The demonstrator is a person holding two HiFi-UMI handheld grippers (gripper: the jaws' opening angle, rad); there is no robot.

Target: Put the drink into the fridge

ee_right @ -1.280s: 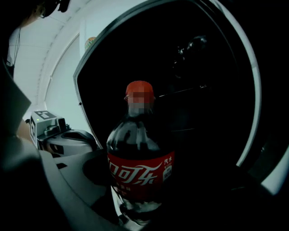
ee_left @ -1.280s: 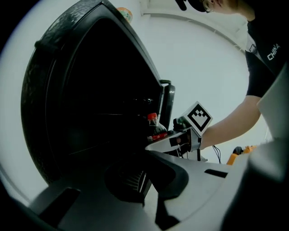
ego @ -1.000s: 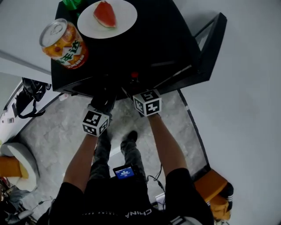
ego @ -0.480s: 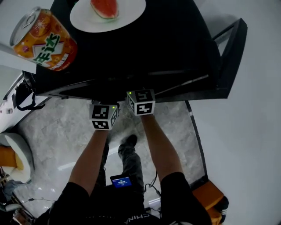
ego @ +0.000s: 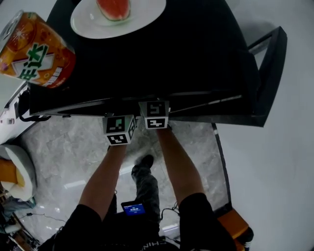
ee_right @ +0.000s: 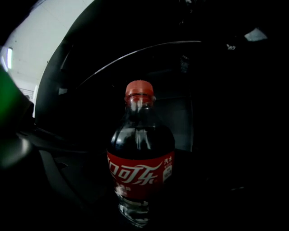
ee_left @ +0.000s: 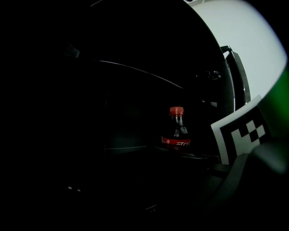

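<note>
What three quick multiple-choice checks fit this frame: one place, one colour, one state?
1. Where is the watermelon? A in a bowl; B on the plate; C on a tray.
2. The bottle has a cap of which colour? A red; B blue; C white.
3. Bottle state? A lying down; B uncapped; C upright, capped.

Key: B, the slice lies on the white plate in the head view; A, the cap shows red in both gripper views; C, the bottle stands upright with its cap on.

Fridge top (ego: 196, 54): plate (ego: 95, 28), can (ego: 34, 51) (orange)
</note>
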